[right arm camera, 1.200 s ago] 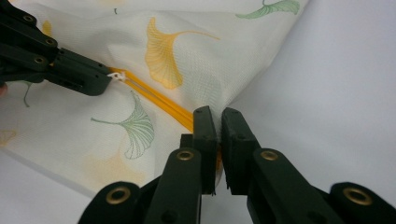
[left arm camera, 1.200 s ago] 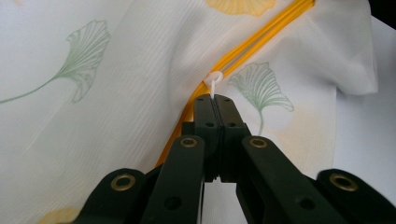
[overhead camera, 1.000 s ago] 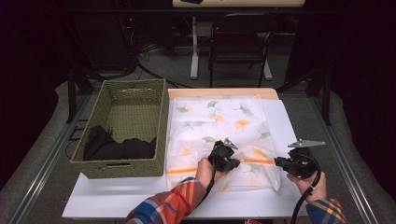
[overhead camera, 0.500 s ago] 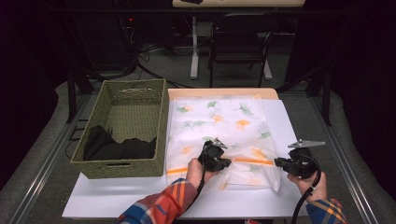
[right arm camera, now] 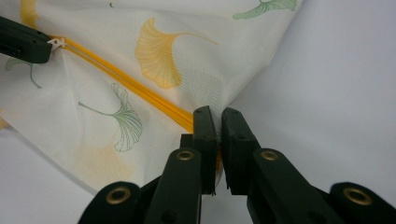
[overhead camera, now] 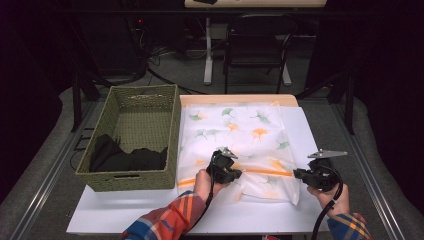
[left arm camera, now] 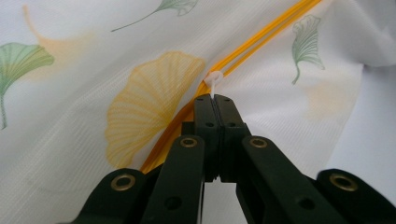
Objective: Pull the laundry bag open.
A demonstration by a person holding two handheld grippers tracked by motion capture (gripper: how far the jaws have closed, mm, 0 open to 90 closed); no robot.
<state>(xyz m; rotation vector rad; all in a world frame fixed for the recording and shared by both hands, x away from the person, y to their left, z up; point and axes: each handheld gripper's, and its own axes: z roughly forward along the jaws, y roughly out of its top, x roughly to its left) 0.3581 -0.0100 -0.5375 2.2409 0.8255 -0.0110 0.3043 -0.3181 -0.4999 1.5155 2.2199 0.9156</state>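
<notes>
A: Up close, the left hand-held gripper (left arm camera: 215, 100) has its jaws pressed together on the white zipper pull (left arm camera: 213, 81) of the mesh bag (overhead camera: 235, 145). From above?

B: The pull is too small there. One bag lies flat on the table (overhead camera: 150, 212), beside one wicker basket (overhead camera: 130, 137). The right hand-held gripper (right arm camera: 218, 116) pinches the bag's corner at the orange zipper (right arm camera: 135, 88).

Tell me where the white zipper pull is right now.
In the left gripper view the white zipper pull sits on the orange zipper, pinched at the tip of the left tool, on the near half of the leaf-print bag.
</notes>
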